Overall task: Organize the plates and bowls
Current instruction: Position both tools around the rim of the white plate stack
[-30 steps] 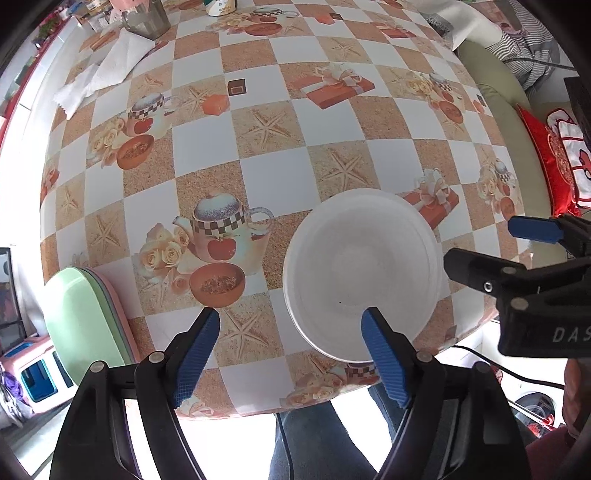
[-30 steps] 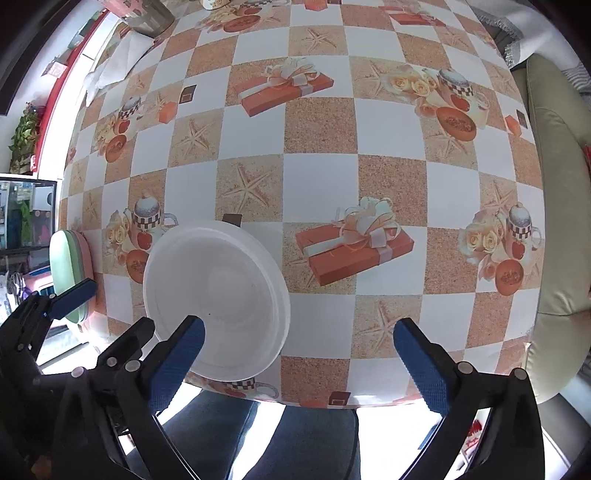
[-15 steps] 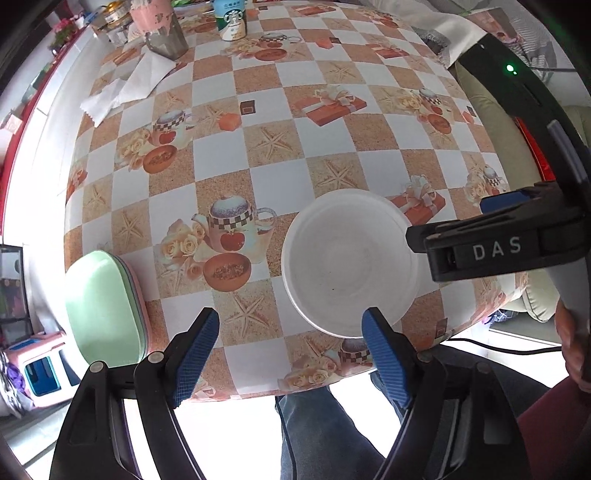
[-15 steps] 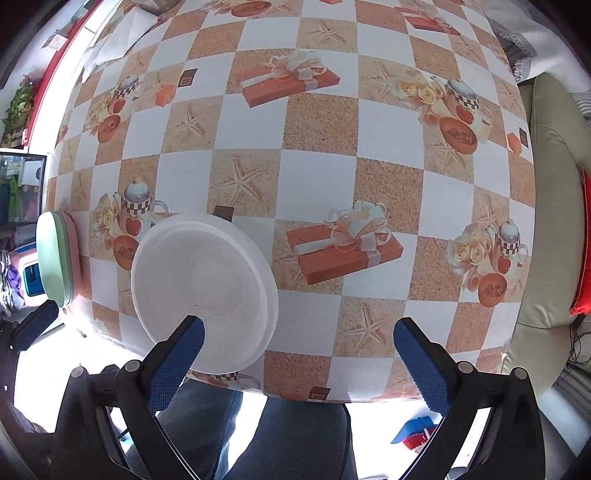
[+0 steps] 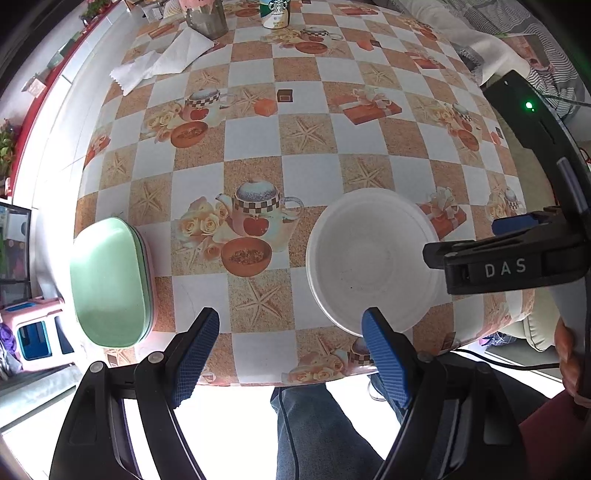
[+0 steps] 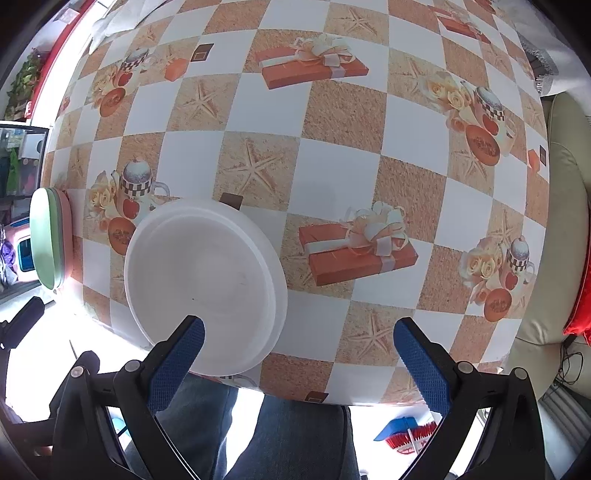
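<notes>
A white bowl (image 5: 369, 258) sits near the front edge of the checked table (image 5: 295, 155); in the right wrist view the white bowl (image 6: 203, 280) shows a double rim, like stacked pieces. A green plate (image 5: 107, 280) lies on a pink one at the table's left front corner, also seen as the green plate (image 6: 44, 240). My left gripper (image 5: 291, 336) hangs open high above the table edge, holding nothing. My right gripper (image 6: 299, 339) is open too, its left finger over the bowl's near rim. The other gripper's black body (image 5: 509, 258) overlaps the bowl's right side.
A napkin (image 5: 162, 62), a grey holder (image 5: 207, 18) and a Starbucks can (image 5: 275, 13) stand at the table's far side. A sofa (image 6: 565, 240) with a red cushion lies to the right. A person's legs in jeans (image 5: 317, 432) are below the table edge. A pink stool (image 5: 33, 332) stands at the left.
Both views have pulled back from the table, so the bowl looks smaller and more of the table shows. The right gripper's body has swung into the left wrist view beside the bowl.
</notes>
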Demonstrator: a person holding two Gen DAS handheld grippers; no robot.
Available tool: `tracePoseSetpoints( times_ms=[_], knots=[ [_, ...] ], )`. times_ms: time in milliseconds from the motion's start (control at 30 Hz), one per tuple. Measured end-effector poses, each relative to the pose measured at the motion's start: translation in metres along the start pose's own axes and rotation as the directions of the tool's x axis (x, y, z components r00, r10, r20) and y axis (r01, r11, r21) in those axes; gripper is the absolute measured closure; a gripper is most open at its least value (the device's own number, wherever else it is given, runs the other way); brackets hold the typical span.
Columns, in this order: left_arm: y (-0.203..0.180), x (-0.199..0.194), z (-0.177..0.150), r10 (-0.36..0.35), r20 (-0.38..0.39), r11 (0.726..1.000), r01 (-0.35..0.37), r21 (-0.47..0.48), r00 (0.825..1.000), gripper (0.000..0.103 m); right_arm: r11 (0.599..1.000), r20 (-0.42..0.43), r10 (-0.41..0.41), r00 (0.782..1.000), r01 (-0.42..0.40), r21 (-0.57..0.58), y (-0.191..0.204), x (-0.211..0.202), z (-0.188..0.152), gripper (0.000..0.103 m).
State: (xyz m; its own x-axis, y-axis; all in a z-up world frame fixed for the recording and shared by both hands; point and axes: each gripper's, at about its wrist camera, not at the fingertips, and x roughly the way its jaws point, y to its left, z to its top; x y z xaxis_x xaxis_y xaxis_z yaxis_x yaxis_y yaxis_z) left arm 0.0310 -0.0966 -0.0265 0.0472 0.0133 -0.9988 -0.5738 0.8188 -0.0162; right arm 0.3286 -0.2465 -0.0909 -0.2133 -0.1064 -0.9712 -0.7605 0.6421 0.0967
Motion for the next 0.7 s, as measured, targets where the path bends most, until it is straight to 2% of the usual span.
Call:
tracePoseSetpoints(
  times_ms=[300, 467, 700],
  knots=[
    [-0.004, 0.006, 0.008, 0.008, -0.017, 1.000, -0.008, 0.011, 1.000, 0.021, 1.000, 0.000, 0.015, 1.000, -0.015, -0.002, -0.001, 0.003, 0.000, 0.000],
    [-0.005, 0.012, 0.014, 0.010, -0.026, 1.000, -0.009, 0.027, 1.000, 0.021, 0.998, 0.015, 0.043, 0.999, -0.044, 0.044, -0.013, 0.001, -0.005, 0.000],
    [0.005, 0.027, 0.023, 0.006, -0.035, 1.000, -0.007, -0.011, 0.999, 0.021, 0.989, 0.044, 0.075, 0.996, -0.080, 0.127, -0.033, 0.001, -0.015, 0.000]
  ],
)
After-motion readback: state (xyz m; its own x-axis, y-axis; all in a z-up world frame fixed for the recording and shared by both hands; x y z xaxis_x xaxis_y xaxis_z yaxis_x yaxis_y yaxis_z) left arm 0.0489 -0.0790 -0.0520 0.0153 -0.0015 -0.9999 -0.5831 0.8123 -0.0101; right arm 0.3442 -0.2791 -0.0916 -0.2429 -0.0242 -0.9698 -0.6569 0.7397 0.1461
